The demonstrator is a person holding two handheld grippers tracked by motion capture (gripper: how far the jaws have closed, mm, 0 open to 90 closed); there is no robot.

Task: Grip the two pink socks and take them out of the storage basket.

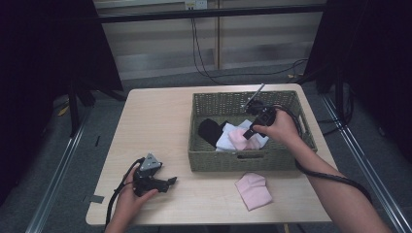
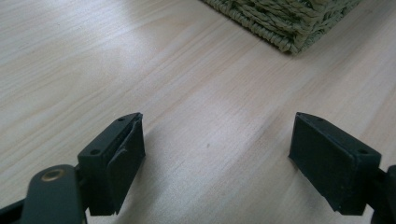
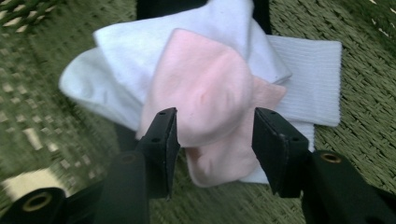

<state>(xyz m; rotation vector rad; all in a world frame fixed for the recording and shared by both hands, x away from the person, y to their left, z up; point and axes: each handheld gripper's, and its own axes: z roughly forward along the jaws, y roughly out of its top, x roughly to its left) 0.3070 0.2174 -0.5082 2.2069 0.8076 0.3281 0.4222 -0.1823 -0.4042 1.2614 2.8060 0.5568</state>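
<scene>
In the basket (image 1: pixel 209 102) on the desk (image 1: pixel 155 121), a soft, rumpled pink sock (image 3: pixel 205 93) lies on white socks (image 3: pixel 299 65) between the parted, not yet clenched jaws of the right tool (image 3: pixel 215 135), while the left tool (image 2: pixel 215 154) rests released on the desk.

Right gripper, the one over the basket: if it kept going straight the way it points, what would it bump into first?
Most likely the pink sock: the right gripper is open, its fingers either side of that sock, which lies on the white socks in the basket. How near it is, I cannot tell.
</scene>
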